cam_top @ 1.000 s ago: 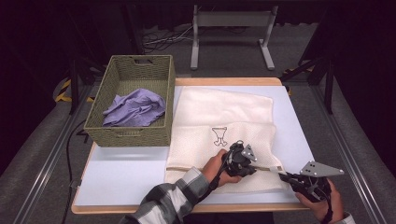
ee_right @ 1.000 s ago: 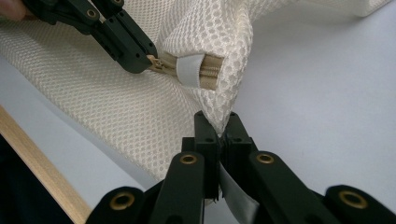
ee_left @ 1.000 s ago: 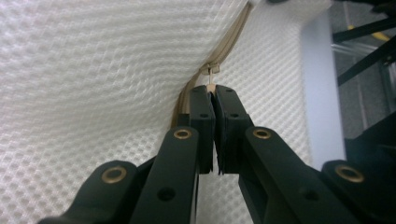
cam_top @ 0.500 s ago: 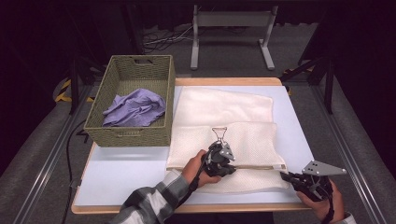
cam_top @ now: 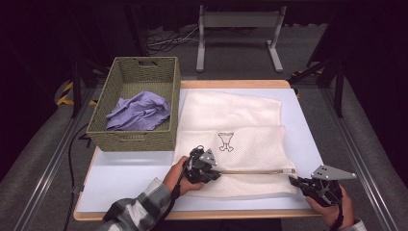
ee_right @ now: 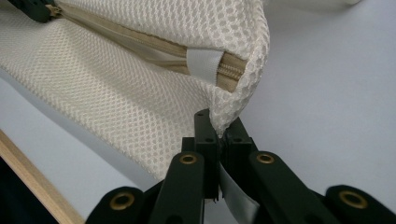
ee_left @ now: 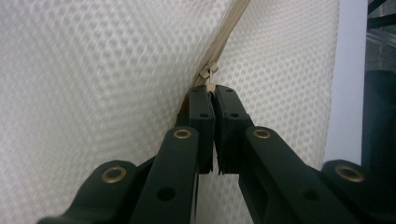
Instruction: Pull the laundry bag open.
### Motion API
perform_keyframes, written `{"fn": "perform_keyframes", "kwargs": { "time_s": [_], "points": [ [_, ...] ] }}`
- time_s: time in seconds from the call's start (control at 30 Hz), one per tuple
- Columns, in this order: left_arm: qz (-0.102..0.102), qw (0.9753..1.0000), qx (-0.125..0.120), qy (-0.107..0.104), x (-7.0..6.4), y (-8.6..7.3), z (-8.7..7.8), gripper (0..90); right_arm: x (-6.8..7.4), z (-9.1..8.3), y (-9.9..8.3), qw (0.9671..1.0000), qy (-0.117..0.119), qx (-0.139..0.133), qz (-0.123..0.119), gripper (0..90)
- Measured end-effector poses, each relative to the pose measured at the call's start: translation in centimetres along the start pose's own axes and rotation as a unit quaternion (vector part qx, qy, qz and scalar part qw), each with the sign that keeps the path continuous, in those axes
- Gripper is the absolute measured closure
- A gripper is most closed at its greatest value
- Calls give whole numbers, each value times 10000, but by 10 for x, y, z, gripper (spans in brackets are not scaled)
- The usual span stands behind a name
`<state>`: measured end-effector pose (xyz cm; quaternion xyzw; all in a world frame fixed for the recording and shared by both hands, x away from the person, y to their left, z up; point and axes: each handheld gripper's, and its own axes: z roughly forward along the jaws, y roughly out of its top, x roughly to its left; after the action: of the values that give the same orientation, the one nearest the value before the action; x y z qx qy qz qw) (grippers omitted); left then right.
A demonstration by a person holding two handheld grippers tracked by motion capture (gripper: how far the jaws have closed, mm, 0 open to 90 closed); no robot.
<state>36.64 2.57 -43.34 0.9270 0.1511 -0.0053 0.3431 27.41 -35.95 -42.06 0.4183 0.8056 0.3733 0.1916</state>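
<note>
Beside mesh bag (cam_top: 240,159): wicker basket (cam_top: 139,139); purple cloth (cam_top: 139,111)

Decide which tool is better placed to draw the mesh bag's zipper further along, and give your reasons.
Left. The left tool is shut on the zipper pull, while the right tool pinches the mesh bag corner, anchoring it.

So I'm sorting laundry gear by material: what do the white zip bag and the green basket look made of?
The white zip bag looks like a soft synthetic mesh, matte: a fine honeycomb of holes shows close up, with a beige fabric zipper. The green basket looks woven, wicker or paper cord perhaps, matte olive; its walls show tight horizontal ribs. Exact fibres cannot be told.
</note>
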Motion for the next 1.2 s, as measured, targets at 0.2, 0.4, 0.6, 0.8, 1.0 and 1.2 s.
{"fn": "perform_keyframes", "kwargs": {
  "time_s": [0.2, 0.4, 0.6, 0.8, 1.0, 1.2],
  "points": [
    [18, 10000, 13, 41, -1, -11, -14, 871, 3, 3, 1, 10000, 0, 46, -84, 872],
    [49, 9997, 131, 183, -3, -15, -15, 873, 3, 3, 1, 10000, -14, 32, -75, 873],
    [38, 9997, 9, 250, -4, -8, -15, 872, 2, 3, 1, 9998, 198, -50, -34, 872],
    [-36, 9997, 115, 199, 0, -13, -14, 873, 3, 2, 2, 9999, 130, -34, -67, 873],
    [-83, 9999, 65, 89, 2, -18, -13, 873, 4, 2, 2, 9999, 53, -28, -102, 873],
    [-177, 9998, 69, 116, 5, -22, -16, 873, 3, 2, 1, 10000, -41, -19, -80, 873]
  ]
}}
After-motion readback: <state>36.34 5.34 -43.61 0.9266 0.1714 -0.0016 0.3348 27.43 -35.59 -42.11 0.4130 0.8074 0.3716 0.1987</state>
